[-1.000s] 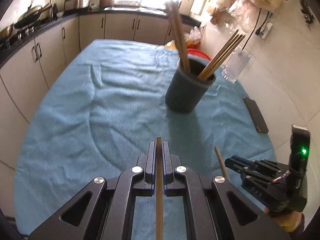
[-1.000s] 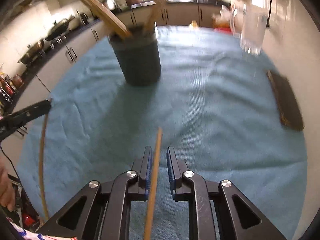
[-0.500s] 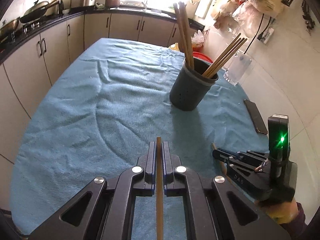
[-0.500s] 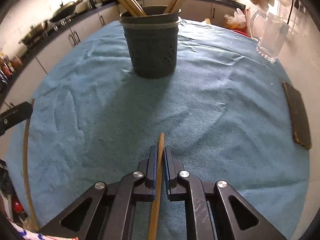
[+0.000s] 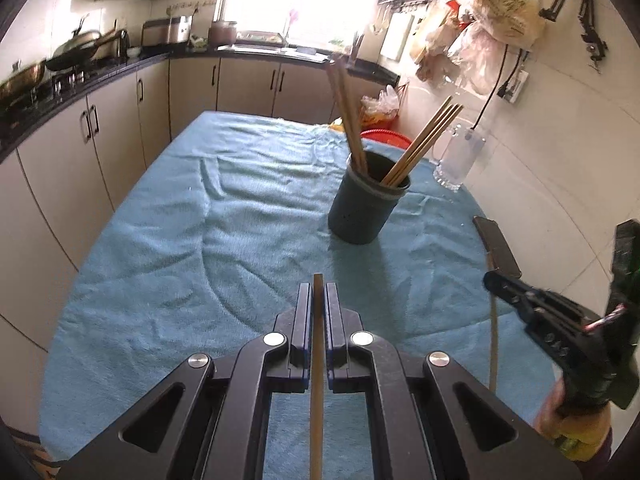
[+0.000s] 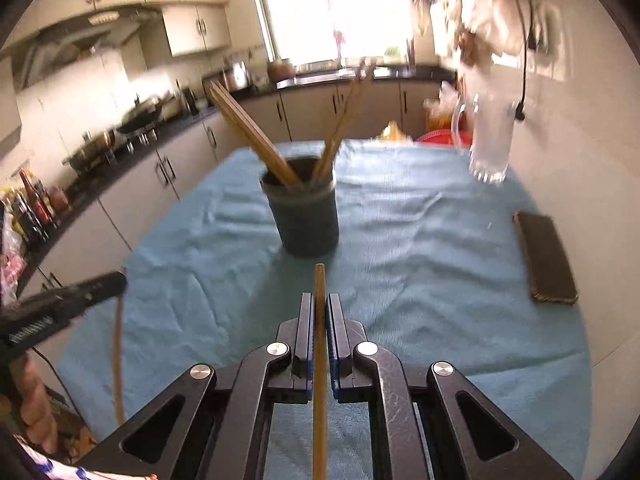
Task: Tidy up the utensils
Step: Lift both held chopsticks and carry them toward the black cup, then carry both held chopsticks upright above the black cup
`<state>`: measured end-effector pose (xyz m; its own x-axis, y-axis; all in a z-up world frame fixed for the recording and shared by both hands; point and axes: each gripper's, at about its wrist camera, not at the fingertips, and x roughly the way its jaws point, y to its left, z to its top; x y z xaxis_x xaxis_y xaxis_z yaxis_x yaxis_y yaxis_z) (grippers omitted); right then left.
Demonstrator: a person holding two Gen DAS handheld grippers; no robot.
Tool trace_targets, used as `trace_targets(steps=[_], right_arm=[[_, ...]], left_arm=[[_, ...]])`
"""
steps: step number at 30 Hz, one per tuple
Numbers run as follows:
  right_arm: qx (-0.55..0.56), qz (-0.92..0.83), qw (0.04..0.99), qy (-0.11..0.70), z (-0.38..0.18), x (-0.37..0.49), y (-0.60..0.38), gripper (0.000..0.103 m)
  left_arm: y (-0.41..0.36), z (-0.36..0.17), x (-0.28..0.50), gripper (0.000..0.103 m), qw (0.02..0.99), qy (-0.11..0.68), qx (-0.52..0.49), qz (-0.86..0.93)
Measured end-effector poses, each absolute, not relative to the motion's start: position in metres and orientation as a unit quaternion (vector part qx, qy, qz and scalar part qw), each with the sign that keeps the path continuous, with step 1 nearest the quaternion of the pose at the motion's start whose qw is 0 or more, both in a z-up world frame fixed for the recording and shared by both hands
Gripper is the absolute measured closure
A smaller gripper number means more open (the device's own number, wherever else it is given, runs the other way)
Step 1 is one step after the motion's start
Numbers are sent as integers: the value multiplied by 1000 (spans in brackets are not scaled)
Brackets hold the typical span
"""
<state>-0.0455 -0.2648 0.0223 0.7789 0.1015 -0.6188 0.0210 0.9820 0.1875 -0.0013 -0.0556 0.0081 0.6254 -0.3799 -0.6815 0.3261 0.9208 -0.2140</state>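
Chopsticks are the business on this kitchen table: from the left wrist, the left gripper (image 5: 318,300) pinches one chopstick (image 5: 317,380) between its blue pads, the stick running straight back toward the camera above the blue cloth (image 5: 180,248). Ahead stands a dark holder (image 5: 366,210) with two bunches of chopsticks (image 5: 420,146) leaning apart inside it. A glass mug (image 5: 458,160) sits beyond it by the wall, a dark phone (image 5: 498,246) lies at the cloth's right edge, and the right gripper (image 5: 490,278) enters from the right with a second chopstick (image 5: 494,344) hanging from its tip.

From the right wrist, the right gripper (image 6: 319,312) is pressed tight on its chopstick (image 6: 319,380), the holder (image 6: 306,216) straight ahead. The mug (image 6: 490,140) and the phone (image 6: 546,258) lie to the right. The left gripper (image 6: 116,280) shows at the left edge, its chopstick (image 6: 117,344) dangling, a hand (image 6: 36,396) beneath.
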Motion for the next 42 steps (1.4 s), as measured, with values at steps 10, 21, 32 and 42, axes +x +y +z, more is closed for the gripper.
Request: trace_targets(steps=[10, 21, 32, 42], right_arm=[[106, 32, 952, 285, 51, -79, -262, 97], [108, 36, 961, 253, 70, -107, -260, 97], [100, 38, 969, 223, 90, -123, -252, 97], [90, 39, 972, 212, 104, -120, -252, 97]], left_arm=[[-59, 33, -25, 98, 912, 353, -31, -205], [-53, 55, -51, 98, 915, 330, -49, -227], [-54, 72, -70, 98, 924, 303, -40, -230], [-56, 82, -68, 98, 933, 284, -26, -221]])
